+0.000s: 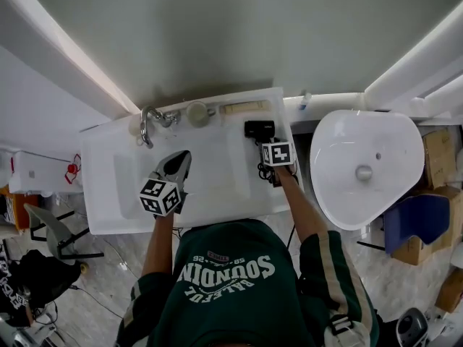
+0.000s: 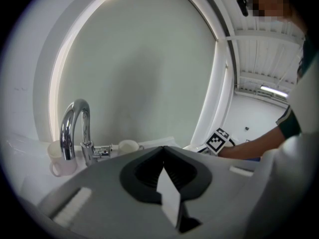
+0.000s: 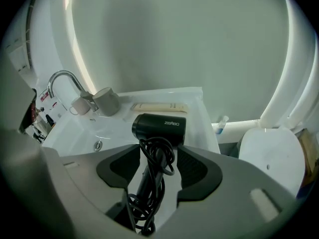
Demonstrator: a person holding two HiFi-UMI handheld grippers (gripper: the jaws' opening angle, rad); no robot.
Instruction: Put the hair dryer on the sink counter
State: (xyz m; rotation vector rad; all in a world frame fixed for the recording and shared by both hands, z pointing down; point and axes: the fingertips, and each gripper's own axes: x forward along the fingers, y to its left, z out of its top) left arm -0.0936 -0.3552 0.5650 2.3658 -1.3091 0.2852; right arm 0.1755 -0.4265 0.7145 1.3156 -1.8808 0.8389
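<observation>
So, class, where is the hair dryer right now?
Head view: the hair dryer lies at the right end of the sink counter, right of the faucet, its handle between the right gripper's open jaws.

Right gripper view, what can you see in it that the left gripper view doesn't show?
Only the right gripper view shows the black hair dryer with its cord, between that gripper's parted jaws, plus the sink drain and the white toilet. Only the left gripper view shows the other gripper's marker cube and the person's arm. Both show the faucet and two cups.
</observation>
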